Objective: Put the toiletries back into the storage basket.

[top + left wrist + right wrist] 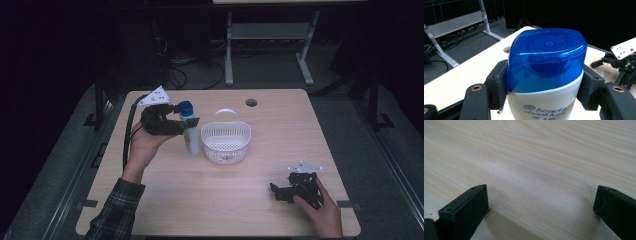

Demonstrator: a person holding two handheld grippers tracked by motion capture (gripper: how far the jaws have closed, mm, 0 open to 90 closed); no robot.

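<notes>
A white shampoo bottle [191, 136] with a blue cap [546, 57] stands upright just left of a white plastic basket [226, 137]. My left gripper [186, 120] is shut on the bottle at its neck, right under the cap, with a pad [501, 82] pressed on each side. In the left gripper view the bottle [544, 102] shows printed lettering. Whether its base touches the table I cannot tell. My right gripper [278, 192] rests near the front right of the table, held by a hand. Its jaws stand wide apart over bare wood [536, 170] with nothing between them.
The light wooden table [165, 200] has a round cable hole [251, 102] at the back. Beyond the far edge, on dark floor, stand the metal legs of another table [229, 50] and some cables. The right gripper [621, 65] appears past the bottle in the left gripper view.
</notes>
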